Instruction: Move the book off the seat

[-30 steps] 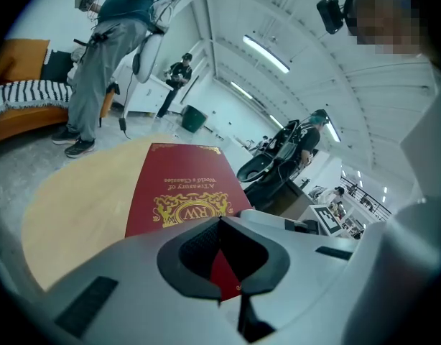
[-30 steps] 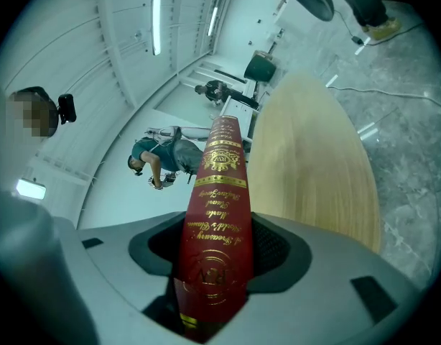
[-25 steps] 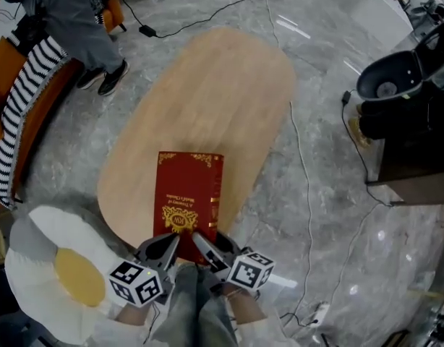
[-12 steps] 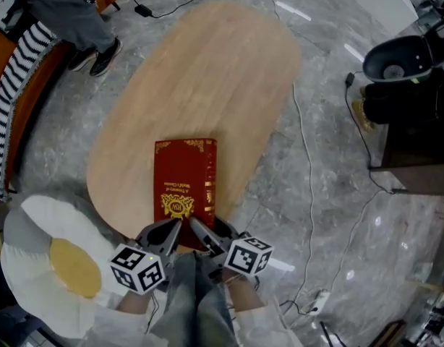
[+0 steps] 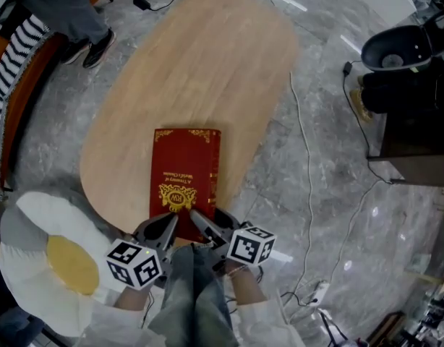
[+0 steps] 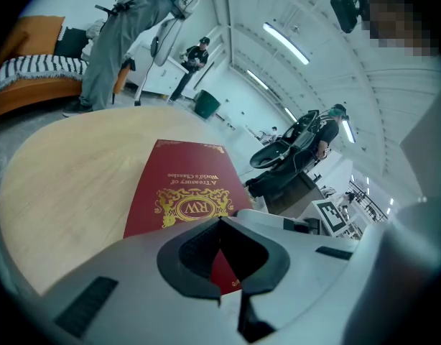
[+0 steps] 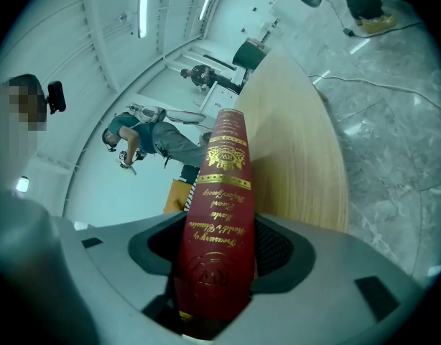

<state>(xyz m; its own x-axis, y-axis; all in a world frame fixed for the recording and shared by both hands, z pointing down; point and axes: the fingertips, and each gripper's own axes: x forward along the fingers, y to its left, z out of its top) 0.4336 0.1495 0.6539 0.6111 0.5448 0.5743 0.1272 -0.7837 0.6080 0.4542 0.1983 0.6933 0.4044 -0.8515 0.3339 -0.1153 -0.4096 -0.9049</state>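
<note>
Red hardcover book with a gold crest (image 5: 184,166) lies flat on the oval pale-wood desk (image 5: 207,56), its near end at the desk's edge close to the white egg-shaped seat cushion with a yellow centre (image 5: 30,219), so I judge it already off the seat. My right claw (image 7: 215,264) is clenched across the spine, and my left claw (image 6: 220,261) looks pinched on a sliver of the near corner. I read this two-sided hold as keeping the book level and closed.
</note>
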